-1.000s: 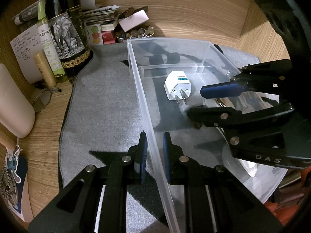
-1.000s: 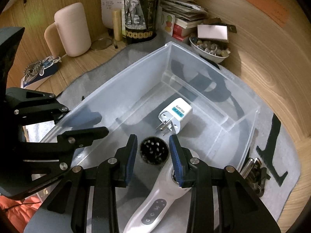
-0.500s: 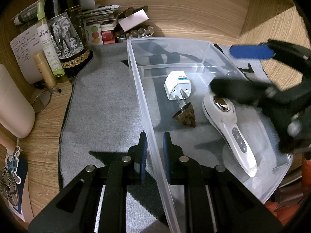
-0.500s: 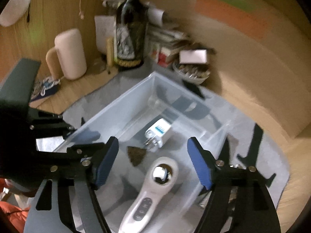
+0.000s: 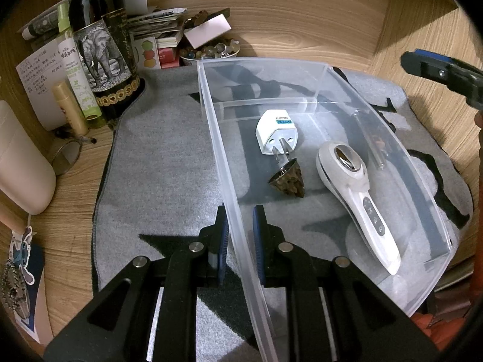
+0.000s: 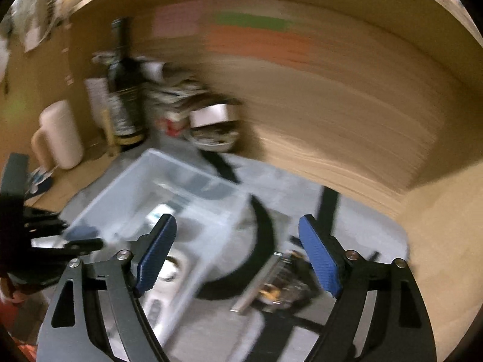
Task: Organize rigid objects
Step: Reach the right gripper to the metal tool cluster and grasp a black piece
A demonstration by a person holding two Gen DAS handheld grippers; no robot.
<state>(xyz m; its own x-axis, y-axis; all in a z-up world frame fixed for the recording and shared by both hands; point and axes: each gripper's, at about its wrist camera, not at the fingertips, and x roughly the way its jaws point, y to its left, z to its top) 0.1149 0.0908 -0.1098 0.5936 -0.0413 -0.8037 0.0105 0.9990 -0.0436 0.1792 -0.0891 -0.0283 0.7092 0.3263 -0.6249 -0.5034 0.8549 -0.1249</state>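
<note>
Left claw (image 5: pixel 240 235) pinches the clear bin's (image 5: pixel 211 126) near-left wall, bin on grey mat (image 5: pixel 157 163) holding white plug adapter (image 5: pixel 276 131) at 12 o'clock, bronze bell (image 5: pixel 288 178) centre, white handheld device (image 5: pixel 359 199) at 3 o'clock; right claw (image 6: pixel 238 256) spread wide, empty.

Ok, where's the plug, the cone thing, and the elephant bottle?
plug (image 5: pixel 276 131), left wrist view, white body.
cone (image 5: pixel 288 178), left wrist view, bumpy side.
bottle (image 5: pixel 101 57), left wrist view, elephant label.
</note>
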